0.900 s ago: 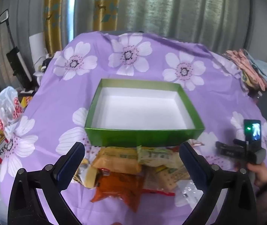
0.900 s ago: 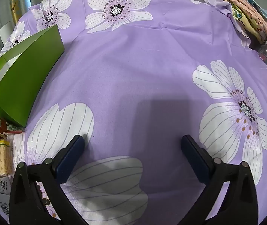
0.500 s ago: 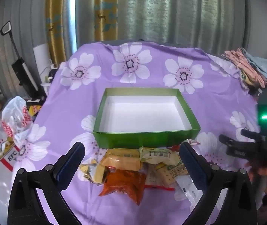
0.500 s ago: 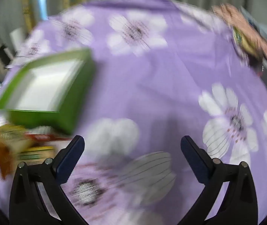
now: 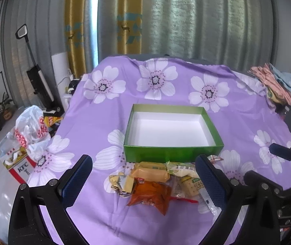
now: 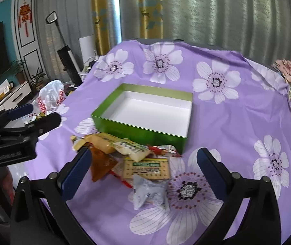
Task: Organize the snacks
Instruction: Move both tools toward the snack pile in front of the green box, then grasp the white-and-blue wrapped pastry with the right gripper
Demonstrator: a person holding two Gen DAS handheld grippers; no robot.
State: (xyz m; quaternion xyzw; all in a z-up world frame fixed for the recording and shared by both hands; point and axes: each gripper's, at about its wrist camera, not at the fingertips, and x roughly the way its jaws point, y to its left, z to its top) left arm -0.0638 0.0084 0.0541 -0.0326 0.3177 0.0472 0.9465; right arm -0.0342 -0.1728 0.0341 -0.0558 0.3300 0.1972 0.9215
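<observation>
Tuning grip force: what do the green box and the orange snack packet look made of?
Green box: looks like rigid cardboard, glossy metallic-green outside, matte white inside; straight walls, crisp folded corners. Orange snack packet: looks like thin plastic film, shiny and crinkled, with soft wrinkled edges. Neither is certain from looks alone.

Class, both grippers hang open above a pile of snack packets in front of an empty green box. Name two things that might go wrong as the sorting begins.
1. The snack packets overlap: the orange packet lies partly under the yellow one, so a grab may drag a neighbour along.
2. The left gripper and right gripper both face the same small pile, so they may collide near the green box.
</observation>
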